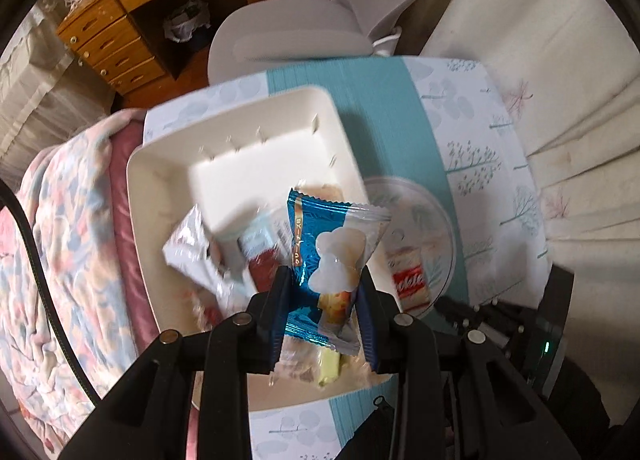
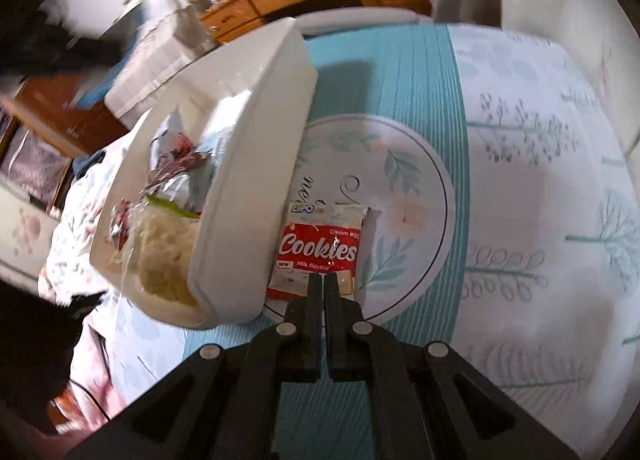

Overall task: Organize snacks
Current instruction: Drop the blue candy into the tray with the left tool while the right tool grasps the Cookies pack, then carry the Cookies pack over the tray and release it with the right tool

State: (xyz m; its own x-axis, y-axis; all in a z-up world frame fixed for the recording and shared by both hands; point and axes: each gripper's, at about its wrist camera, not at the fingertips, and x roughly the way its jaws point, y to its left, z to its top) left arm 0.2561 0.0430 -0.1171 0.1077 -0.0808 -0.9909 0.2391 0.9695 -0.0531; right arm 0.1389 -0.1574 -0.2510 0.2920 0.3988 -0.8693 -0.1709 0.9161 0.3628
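While the left hand-held gripper [image 1: 324, 300] clamps a blue snack packet [image 1: 334, 256] above the white bin [image 1: 160, 180], right hand-held gripper [image 2: 320, 284] closed and empty, tips over the red cookies packet [image 2: 318, 252] on the floral plate [image 2: 408, 180], bin wall just left, open counter [image 2: 540, 200] to the right

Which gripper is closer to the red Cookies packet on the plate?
Right. The right gripper, shut, has its tips at the Cookies packet on the plate. The left gripper holds a blue snack packet above the white tray.
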